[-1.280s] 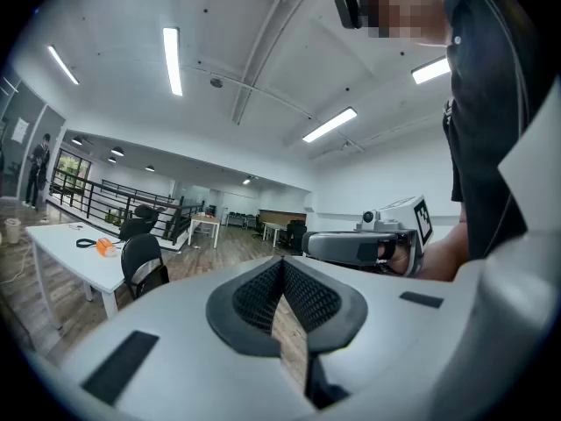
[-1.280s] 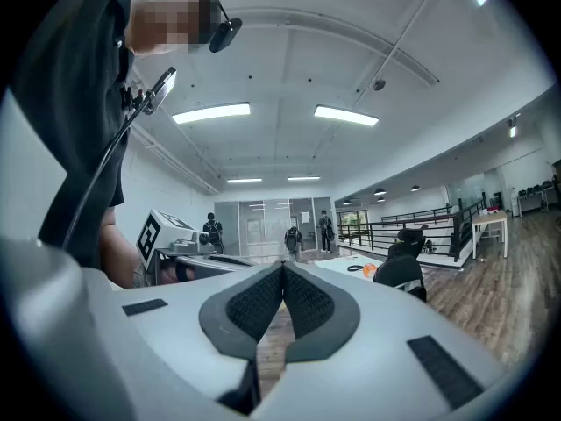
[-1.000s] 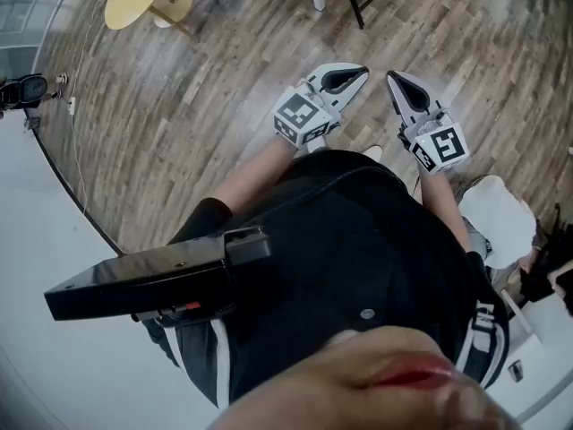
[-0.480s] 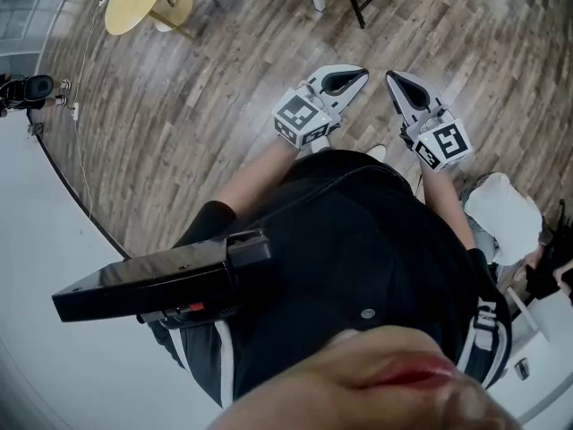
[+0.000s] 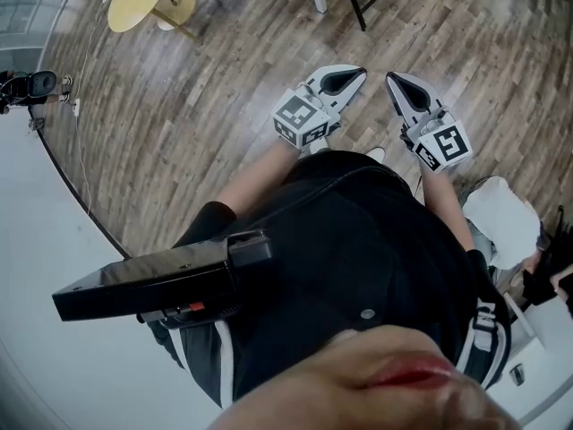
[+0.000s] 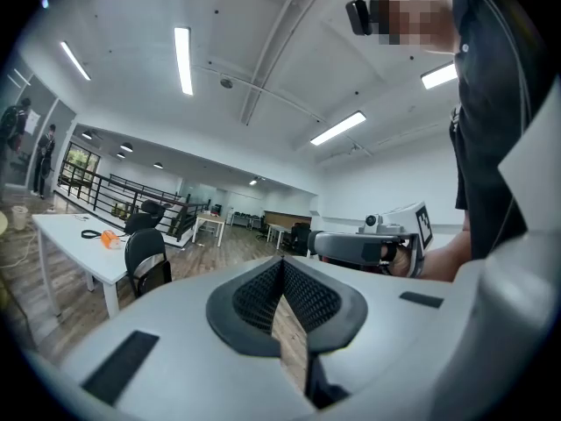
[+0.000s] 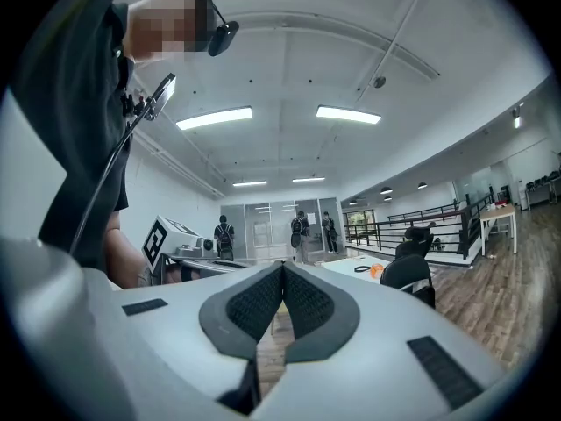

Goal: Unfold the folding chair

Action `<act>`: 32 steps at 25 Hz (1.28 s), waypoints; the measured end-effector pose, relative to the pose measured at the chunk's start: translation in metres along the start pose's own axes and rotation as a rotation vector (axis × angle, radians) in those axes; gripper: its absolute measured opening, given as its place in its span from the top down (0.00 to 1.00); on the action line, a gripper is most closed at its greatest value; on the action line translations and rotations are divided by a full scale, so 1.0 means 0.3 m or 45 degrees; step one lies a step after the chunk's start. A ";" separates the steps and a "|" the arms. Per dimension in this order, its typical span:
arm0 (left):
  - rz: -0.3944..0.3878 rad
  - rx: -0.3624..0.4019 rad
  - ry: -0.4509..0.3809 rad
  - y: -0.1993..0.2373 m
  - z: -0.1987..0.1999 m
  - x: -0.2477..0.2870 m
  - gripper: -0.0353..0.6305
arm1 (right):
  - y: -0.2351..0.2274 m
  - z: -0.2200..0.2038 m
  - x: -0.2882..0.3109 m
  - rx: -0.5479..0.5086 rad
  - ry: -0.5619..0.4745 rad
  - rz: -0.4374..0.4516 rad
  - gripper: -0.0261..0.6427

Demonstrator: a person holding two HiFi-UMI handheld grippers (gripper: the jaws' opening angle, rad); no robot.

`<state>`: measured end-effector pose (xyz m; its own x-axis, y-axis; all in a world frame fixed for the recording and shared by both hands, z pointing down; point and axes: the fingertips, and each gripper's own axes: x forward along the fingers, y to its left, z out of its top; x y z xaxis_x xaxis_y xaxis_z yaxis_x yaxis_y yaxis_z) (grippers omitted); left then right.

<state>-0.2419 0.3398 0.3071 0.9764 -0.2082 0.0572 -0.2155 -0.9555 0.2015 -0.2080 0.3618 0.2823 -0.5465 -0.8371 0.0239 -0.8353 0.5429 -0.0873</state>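
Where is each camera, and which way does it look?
Head view: on the person's head, looking down at the wooden floor; shows torso, left gripper, right gripper.
Left gripper view: on that gripper, looking level across the room; shows its shut jaws, torso.
Right gripper view: likewise, on the right gripper; shut jaws, torso.
Shared: both gripper views show the white table.

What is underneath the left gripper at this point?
Bare wooden floor lies under the left gripper, whose jaws are shut and empty. The person's dark torso covers the floor nearer in.
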 end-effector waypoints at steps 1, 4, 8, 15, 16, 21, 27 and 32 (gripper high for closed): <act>0.013 -0.010 -0.008 0.003 0.002 0.003 0.94 | -0.001 0.002 -0.005 -0.011 -0.003 -0.001 0.95; 0.039 -0.008 -0.017 -0.001 0.004 0.011 0.94 | -0.001 0.001 -0.020 -0.038 -0.007 0.000 0.95; 0.044 0.028 -0.026 -0.048 0.006 0.037 0.94 | -0.012 0.002 -0.063 -0.054 -0.018 0.015 0.95; 0.063 0.073 -0.030 -0.168 -0.001 0.105 0.94 | -0.039 0.009 -0.177 -0.063 -0.036 0.054 0.95; 0.067 0.072 -0.026 -0.169 -0.003 0.115 0.94 | -0.049 0.011 -0.178 -0.061 -0.036 0.059 0.95; 0.105 0.086 -0.010 -0.166 -0.010 0.154 0.94 | -0.084 0.018 -0.188 -0.050 -0.039 0.088 0.95; 0.111 0.080 -0.017 -0.161 -0.015 0.161 0.94 | -0.099 0.012 -0.186 -0.026 -0.046 0.088 0.95; 0.097 0.078 -0.039 -0.127 0.006 0.165 0.94 | -0.099 0.024 -0.148 -0.029 -0.044 0.092 0.95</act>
<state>-0.1853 0.3656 0.3004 0.9573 -0.2865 0.0397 -0.2892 -0.9473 0.1375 -0.1585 0.3823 0.2766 -0.6031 -0.7975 -0.0163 -0.7952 0.6028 -0.0651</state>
